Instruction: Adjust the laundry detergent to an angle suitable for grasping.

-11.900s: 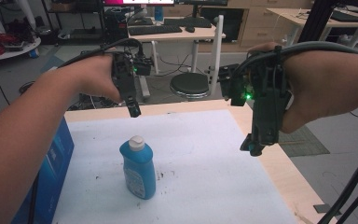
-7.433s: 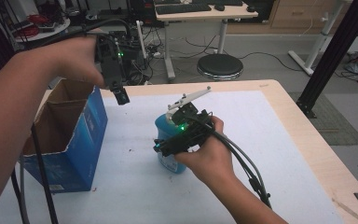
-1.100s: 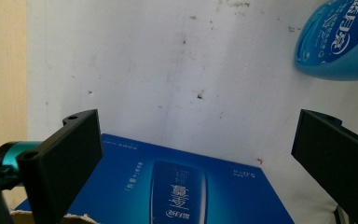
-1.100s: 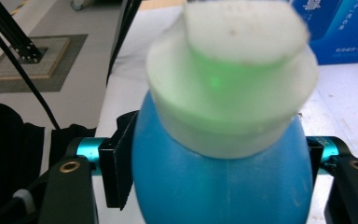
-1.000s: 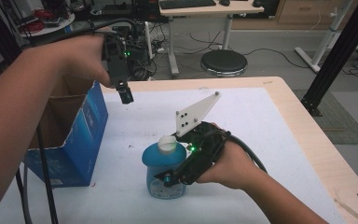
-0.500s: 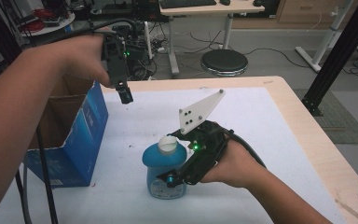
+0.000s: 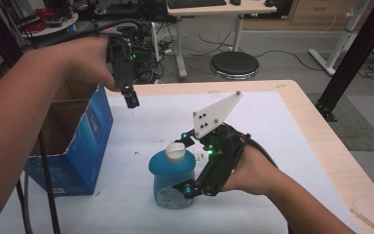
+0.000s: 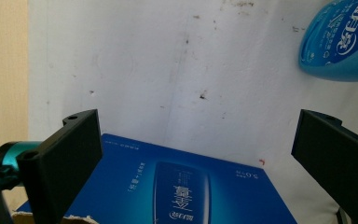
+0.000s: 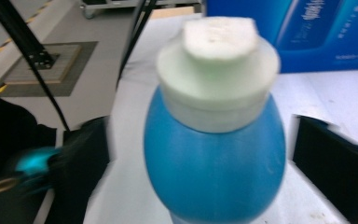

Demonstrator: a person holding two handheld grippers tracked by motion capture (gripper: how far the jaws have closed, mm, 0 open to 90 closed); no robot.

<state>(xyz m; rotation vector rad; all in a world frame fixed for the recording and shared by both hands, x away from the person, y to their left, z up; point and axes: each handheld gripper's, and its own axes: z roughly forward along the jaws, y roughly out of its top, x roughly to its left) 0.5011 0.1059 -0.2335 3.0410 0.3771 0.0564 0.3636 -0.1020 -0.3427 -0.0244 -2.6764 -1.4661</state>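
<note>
A blue bottle [image 7: 172, 176] with a white cap [image 7: 176, 150] stands upright on the white table top [image 7: 272, 126]. My right gripper [image 7: 187, 164] reaches in from the right with one jaw on each side of the bottle's body. In the right gripper view the bottle [image 9: 214, 154] sits between the jaws of my right gripper [image 9: 205, 163] with a gap on both sides, so it is open. My left gripper [image 7: 131, 99] hangs open in the air above the table's far left. Its view looks down between the jaws of my left gripper [image 8: 196, 154] on a blue box [image 8: 177, 191].
An open blue cardboard box [image 7: 85, 146] stands at the table's left edge, close to the bottle. The bottle's lower part [image 8: 340, 42] shows at the left gripper view's top right. A black stool [image 7: 233, 63] and a desk stand beyond the table's far edge.
Since the oldest frames my right gripper came down from the air to the bottle. Over the last second it shifted only slightly; the left gripper stayed put.
</note>
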